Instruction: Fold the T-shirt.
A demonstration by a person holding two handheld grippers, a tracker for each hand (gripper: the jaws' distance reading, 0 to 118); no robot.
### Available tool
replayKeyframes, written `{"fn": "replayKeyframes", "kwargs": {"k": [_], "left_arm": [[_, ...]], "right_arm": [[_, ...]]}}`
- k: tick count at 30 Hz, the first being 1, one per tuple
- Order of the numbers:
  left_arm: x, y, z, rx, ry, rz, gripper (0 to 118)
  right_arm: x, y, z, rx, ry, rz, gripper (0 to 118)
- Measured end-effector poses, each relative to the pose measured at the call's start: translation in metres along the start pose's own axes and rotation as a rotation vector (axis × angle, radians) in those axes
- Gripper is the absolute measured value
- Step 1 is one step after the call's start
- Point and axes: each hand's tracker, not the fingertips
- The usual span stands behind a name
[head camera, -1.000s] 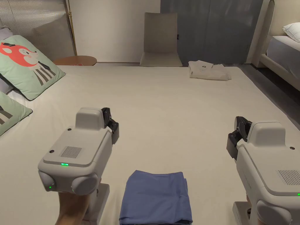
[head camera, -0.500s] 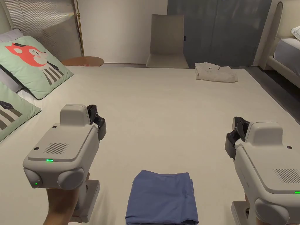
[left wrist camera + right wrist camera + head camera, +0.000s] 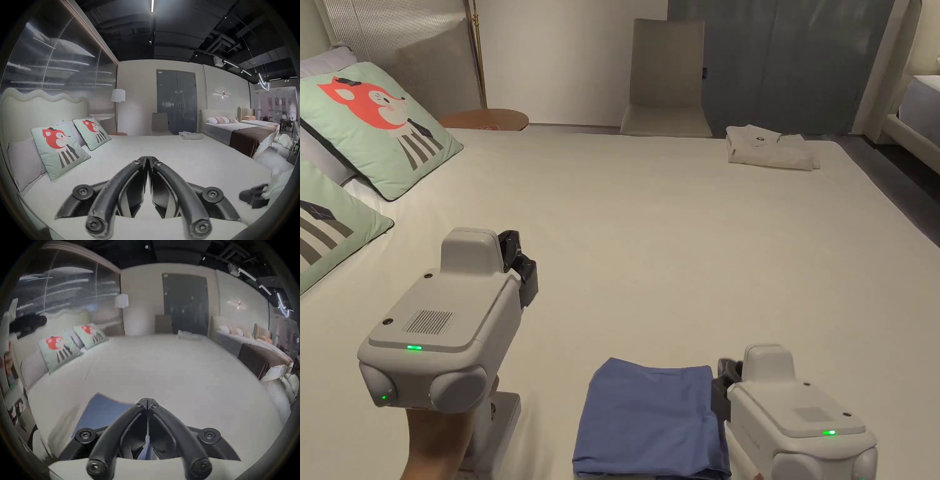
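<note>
A blue T-shirt (image 3: 650,419) lies folded into a compact rectangle on the cream bed (image 3: 675,250), close to the near edge. My right gripper (image 3: 722,375) sits low beside the shirt's right edge. In the right gripper view its jaws (image 3: 147,400) meet tip to tip, with the blue T-shirt (image 3: 103,413) just to their left and under them. My left gripper (image 3: 522,262) is held above the bed to the left of the shirt, apart from it. In the left gripper view its jaws (image 3: 147,158) are closed with nothing between them.
A folded cream garment (image 3: 769,147) lies at the bed's far right corner. Fox-print pillows (image 3: 381,131) line the left side. Beyond the bed stand a chair (image 3: 665,81) and a round wooden table (image 3: 484,119). A second bed (image 3: 919,106) is at the right.
My right gripper has dropped and moved left, from hovering at the right to beside the shirt's right edge. The left gripper has stayed at about the same place. The head camera has shifted a little.
</note>
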Motion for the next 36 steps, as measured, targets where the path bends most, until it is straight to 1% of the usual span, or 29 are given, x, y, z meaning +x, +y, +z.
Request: {"fn": "replayKeyframes", "kwargs": {"k": [2,5,7,9,11,14,16,20,21,23,25,26,29,33,34,35,36], "left_arm": [[-0.001,-0.004,-0.001,-0.013,-0.004,0.005,0],[0.0,-0.008,-0.002,-0.041,-0.004,-0.002,0],[-0.002,-0.014,-0.004,-0.055,-0.005,0.002,0],[-0.006,-0.023,-0.009,-0.084,-0.01,0.015,0],[-0.007,-0.03,-0.012,-0.118,-0.022,0.033,0],[-0.01,-0.045,-0.019,-0.205,-0.063,0.077,0],[-0.009,-0.054,-0.022,-0.298,-0.125,0.136,0],[-0.014,-0.083,-0.038,-0.511,-0.243,0.314,2],[-0.015,-0.09,-0.043,-0.578,-0.281,0.351,10],[-0.018,-0.102,-0.056,-0.703,-0.343,0.448,61],[-0.017,-0.112,-0.063,-0.784,-0.391,0.529,101],[-0.017,-0.117,-0.067,-0.809,-0.429,0.55,106],[-0.019,-0.131,-0.082,-0.865,-0.464,0.594,106],[-0.025,-0.158,-0.1,-1.019,-0.595,0.743,105],[-0.024,-0.163,-0.102,-1.045,-0.613,0.753,101],[-0.022,-0.166,-0.102,-1.05,-0.615,0.749,94],[-0.014,-0.163,-0.097,-1.033,-0.61,0.73,81]], "right_arm": [[0.0,-0.015,-0.018,-0.068,0.026,-0.006,1],[-0.003,-0.029,-0.033,-0.139,0.034,-0.013,1],[-0.004,-0.037,-0.046,-0.203,0.025,-0.009,1],[-0.006,-0.044,-0.053,-0.262,-0.009,0.004,1],[-0.005,-0.05,-0.053,-0.195,-0.004,-0.006,1],[-0.008,-0.043,-0.044,-0.202,-0.006,-0.017,1],[-0.01,-0.042,-0.044,-0.205,-0.008,0.007,1],[-0.007,-0.044,-0.046,-0.199,-0.005,-0.004,1],[-0.007,-0.044,-0.044,-0.198,-0.003,-0.01,1],[-0.007,-0.044,-0.044,-0.2,0.0,-0.013,1],[-0.005,-0.043,-0.047,-0.204,0.003,-0.018,1],[-0.004,-0.043,-0.046,-0.204,0.006,-0.023,1],[-0.001,-0.045,-0.049,-0.205,0.013,-0.041,1],[-0.001,-0.045,-0.049,-0.206,0.016,-0.052,1],[-0.001,-0.045,-0.049,-0.205,0.017,-0.053,1],[-0.001,-0.046,-0.049,-0.205,0.018,-0.053,1],[-0.001,-0.046,-0.048,-0.204,0.019,-0.053,1]]}}
